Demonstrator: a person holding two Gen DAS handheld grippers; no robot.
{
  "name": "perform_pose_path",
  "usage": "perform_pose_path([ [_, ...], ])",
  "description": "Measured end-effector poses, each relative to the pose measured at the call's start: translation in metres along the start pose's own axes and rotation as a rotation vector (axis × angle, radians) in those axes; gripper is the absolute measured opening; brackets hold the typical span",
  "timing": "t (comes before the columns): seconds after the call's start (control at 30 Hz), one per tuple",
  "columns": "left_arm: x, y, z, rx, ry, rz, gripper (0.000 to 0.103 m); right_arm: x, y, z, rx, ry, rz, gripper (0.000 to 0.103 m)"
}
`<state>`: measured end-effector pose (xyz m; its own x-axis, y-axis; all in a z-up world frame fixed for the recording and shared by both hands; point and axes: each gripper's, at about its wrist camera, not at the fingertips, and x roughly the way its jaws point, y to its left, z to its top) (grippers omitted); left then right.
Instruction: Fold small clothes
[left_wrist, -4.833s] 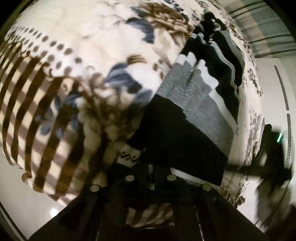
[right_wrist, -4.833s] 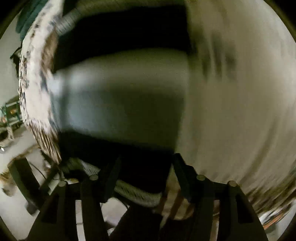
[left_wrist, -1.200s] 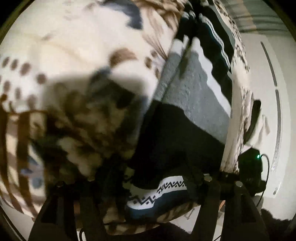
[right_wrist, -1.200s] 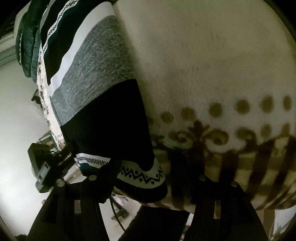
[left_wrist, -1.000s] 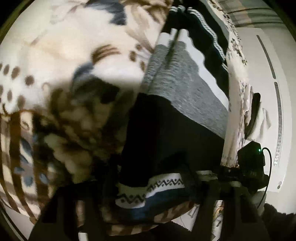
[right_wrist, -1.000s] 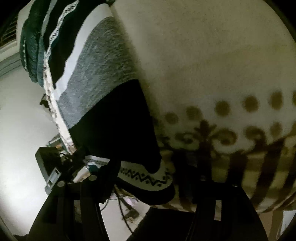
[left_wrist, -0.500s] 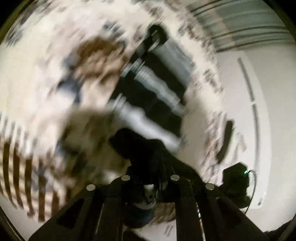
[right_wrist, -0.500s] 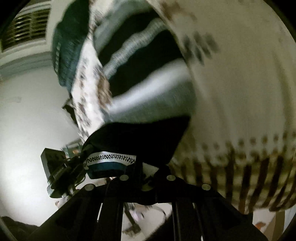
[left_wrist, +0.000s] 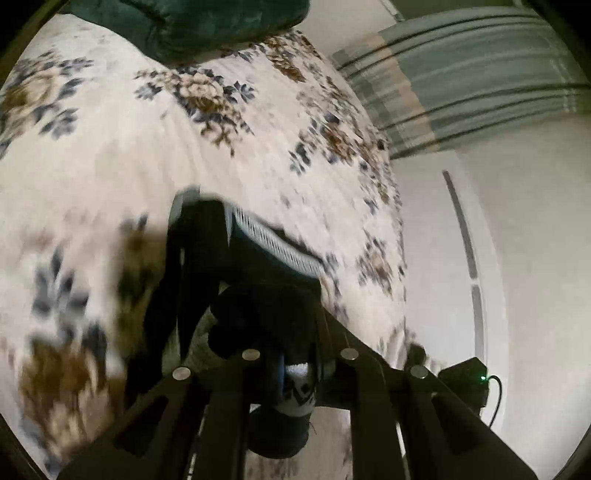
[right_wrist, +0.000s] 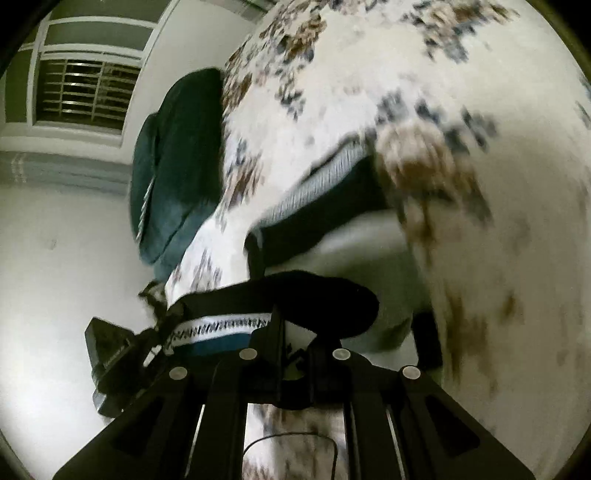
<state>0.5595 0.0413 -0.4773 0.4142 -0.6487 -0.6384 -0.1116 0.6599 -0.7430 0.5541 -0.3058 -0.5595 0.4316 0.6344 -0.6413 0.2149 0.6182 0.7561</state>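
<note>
Nearest, at 6 o'clock in each wrist view, both pairs of jaws are pinching the patterned hem of the dark sweater (left_wrist: 258, 295). The left gripper (left_wrist: 295, 373) holds one corner and the right gripper (right_wrist: 291, 343) holds the other.

The hem is lifted off the bed (left_wrist: 129, 166). The rest of the sweater trails toward 12 o'clock on the flowered blanket.

To fold well, I think both hands should go forward side by side, keep the hem pulled straight, and lay it flat on the far edge. Do not let go early.

Farthest, at 12 o'clock, lies a green pillow (left_wrist: 207, 26).
</note>
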Motion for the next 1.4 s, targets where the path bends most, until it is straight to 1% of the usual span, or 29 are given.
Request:
perform_pose_path([
  [0.07,0.026,0.009,0.029,-0.027,0.03,-0.008,0.011,0.022,0.004,0.04,0.001,-0.008,-0.017,0.01],
  [0.13,0.051,0.024,0.056,-0.091,0.063,-0.014,0.016,0.039,0.0,0.067,0.032,-0.002,-0.017,0.01],
  [0.2,0.057,0.036,0.071,-0.144,0.049,-0.028,0.032,0.059,-0.008,0.094,0.085,0.012,0.002,0.014],
  [0.23,0.056,0.04,0.076,-0.165,0.028,-0.041,0.038,0.068,-0.012,0.106,0.119,0.011,0.011,0.019],
  [0.27,0.053,0.047,0.081,-0.186,-0.012,-0.069,0.049,0.074,-0.016,0.11,0.141,0.019,0.025,0.024],
  [0.3,0.049,0.049,0.085,-0.194,-0.039,-0.091,0.051,0.08,-0.021,0.117,0.171,0.023,0.045,0.034],
  [0.33,0.046,0.052,0.089,-0.195,-0.054,-0.096,0.051,0.082,-0.024,0.123,0.188,0.01,0.056,0.04],
  [0.37,0.045,0.054,0.093,-0.189,-0.058,-0.088,0.051,0.081,-0.025,0.126,0.186,-0.007,0.05,0.043],
  [0.4,0.044,0.054,0.094,-0.167,-0.06,-0.074,0.051,0.079,-0.026,0.125,0.175,-0.011,0.044,0.046],
  [0.43,0.043,0.053,0.094,-0.131,-0.056,-0.049,0.051,0.078,-0.027,0.126,0.156,-0.009,0.034,0.054],
  [0.5,0.046,0.046,0.091,-0.027,-0.022,0.015,0.051,0.073,-0.027,0.123,0.11,-0.008,-0.006,0.064],
  [0.6,0.056,0.041,0.079,0.109,0.034,0.106,0.051,0.071,-0.026,0.115,0.016,0.004,-0.097,0.066],
  [0.67,0.073,0.041,0.073,0.188,0.088,0.176,0.051,0.081,-0.026,0.11,-0.055,0.037,-0.187,0.066],
  [0.77,0.101,0.042,0.074,0.258,0.152,0.248,0.051,0.102,-0.027,0.111,-0.113,0.072,-0.26,0.066],
  [0.8,0.111,0.043,0.077,0.279,0.154,0.267,0.048,0.111,-0.027,0.114,-0.124,0.08,-0.273,0.066],
  [0.83,0.115,0.042,0.079,0.295,0.141,0.272,0.047,0.12,-0.027,0.117,-0.133,0.081,-0.282,0.065],
  [0.87,0.117,0.041,0.083,0.311,0.118,0.271,0.015,0.128,-0.027,0.121,-0.147,0.082,-0.288,0.062],
  [0.9,0.119,0.039,0.087,0.314,0.113,0.276,0.007,0.132,-0.025,0.123,-0.16,0.074,-0.295,0.033],
  [0.93,0.118,0.039,0.091,0.303,0.11,0.258,0.007,0.135,-0.023,0.126,-0.173,0.054,-0.322,0.007],
  [0.97,0.111,0.037,0.095,0.287,0.087,0.224,0.007,0.135,-0.02,0.13,-0.175,0.028,-0.343,0.006],
  [1.0,0.109,0.037,0.097,0.281,0.076,0.22,0.007,0.132,-0.018,0.132,-0.172,0.007,-0.335,0.006],
  [1.1,0.12,0.051,0.103,0.266,0.102,0.251,0.007,0.126,-0.016,0.138,-0.152,-0.05,-0.38,0.005],
  [1.17,0.136,0.068,0.102,0.215,0.167,0.264,0.007,0.139,-0.023,0.142,-0.137,-0.01,-0.429,0.005],
  [1.2,0.137,0.069,0.102,0.202,0.176,0.262,0.008,0.147,-0.024,0.142,-0.157,0.019,-0.463,0.005],
  [1.27,0.13,0.069,0.103,0.175,0.179,0.23,0.015,0.155,-0.023,0.142,-0.177,0.074,-0.49,0.006],
  [1.3,0.123,0.069,0.103,0.157,0.177,0.216,0.029,0.154,-0.024,0.144,-0.168,0.08,-0.483,0.009],
  [1.33,0.114,0.069,0.103,0.142,0.17,0.194,0.04,0.148,-0.024,0.145,-0.149,0.088,-0.45,0.016],
  [1.37,0.103,0.068,0.102,0.128,0.153,0.166,0.055,0.14,-0.026,0.145,-0.131,0.105,-0.401,0.024],
  [1.4,0.087,0.067,0.1,0.115,0.121,0.139,0.061,0.134,-0.027,0.144,-0.121,0.116,-0.371,0.048],
])
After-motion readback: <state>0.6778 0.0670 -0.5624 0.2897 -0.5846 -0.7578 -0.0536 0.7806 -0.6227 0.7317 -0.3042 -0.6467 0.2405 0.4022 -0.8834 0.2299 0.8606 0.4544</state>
